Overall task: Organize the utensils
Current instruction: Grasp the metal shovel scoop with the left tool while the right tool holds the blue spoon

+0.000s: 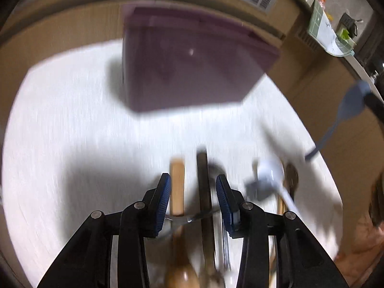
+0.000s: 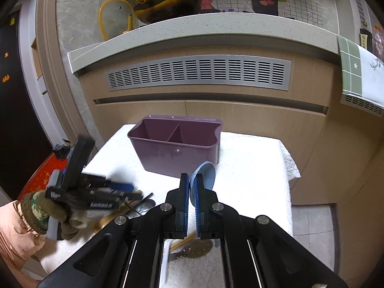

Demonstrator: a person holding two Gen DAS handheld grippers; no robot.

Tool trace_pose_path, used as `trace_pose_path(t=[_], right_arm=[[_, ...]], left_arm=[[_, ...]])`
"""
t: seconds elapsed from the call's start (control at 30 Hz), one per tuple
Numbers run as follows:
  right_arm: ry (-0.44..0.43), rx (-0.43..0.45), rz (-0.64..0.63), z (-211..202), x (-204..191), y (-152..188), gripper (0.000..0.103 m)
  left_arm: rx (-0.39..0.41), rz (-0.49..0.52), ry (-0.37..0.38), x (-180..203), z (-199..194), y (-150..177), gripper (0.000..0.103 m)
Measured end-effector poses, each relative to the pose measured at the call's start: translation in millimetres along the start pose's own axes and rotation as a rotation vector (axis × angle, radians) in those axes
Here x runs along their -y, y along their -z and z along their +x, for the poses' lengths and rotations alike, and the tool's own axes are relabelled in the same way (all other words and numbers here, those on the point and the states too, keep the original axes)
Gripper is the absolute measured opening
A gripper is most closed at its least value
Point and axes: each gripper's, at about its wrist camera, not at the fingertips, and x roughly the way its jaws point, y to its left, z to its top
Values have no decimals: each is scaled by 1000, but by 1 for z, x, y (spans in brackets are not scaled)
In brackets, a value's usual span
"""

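In the left wrist view, which is motion-blurred, my left gripper [image 1: 193, 189] is open just above the white cloth. A light wooden handle [image 1: 177, 187] and a dark handle [image 1: 204, 187] lie between its blue pads [image 1: 165, 193]. A white spoon [image 1: 271, 170] and a brown wooden spoon [image 1: 291, 175] lie to the right. The purple caddy [image 1: 189, 60] stands ahead. My right gripper [image 2: 191, 184] is shut on a blue spoon [image 2: 205, 172], bowl up, in front of the two-compartment caddy [image 2: 177, 144]. The blue spoon [image 1: 352, 103] also hangs at the right of the left view.
The white cloth [image 2: 252, 158] covers a small table before a wooden cabinet with a metal vent [image 2: 199, 74]. A gloved hand [image 2: 48, 211] holds the left gripper [image 2: 133, 191] over a pile of utensils. A slotted metal spoon [image 2: 196, 249] lies under my right gripper.
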Motion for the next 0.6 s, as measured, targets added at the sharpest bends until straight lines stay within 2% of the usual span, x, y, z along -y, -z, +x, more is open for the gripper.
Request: trace_pose_path(t=[0.17, 0.23, 0.33, 0.37, 0.4, 0.5, 0.6], right_arm=[[-10, 4, 9, 1, 6, -1, 4], [-22, 8, 6, 2, 5, -1, 4], [-44, 11, 2, 3, 1, 0, 4], [-53, 9, 2, 4, 1, 1, 4], [-58, 8, 3, 4, 0, 1, 4], [-62, 7, 4, 2, 0, 4, 4], [-57, 9, 2, -3, 2, 6, 4]], left_arm=[[-53, 64, 32, 27, -28, 53, 44], [-31, 111, 10, 42, -44, 61, 44], [45, 248, -29, 76, -63, 54, 49], [58, 294, -38, 84, -64, 51, 57], [66, 351, -52, 98, -58, 45, 59], [1, 420, -60, 118, -24, 26, 59], [-72, 463, -83, 121, 11, 7, 58]])
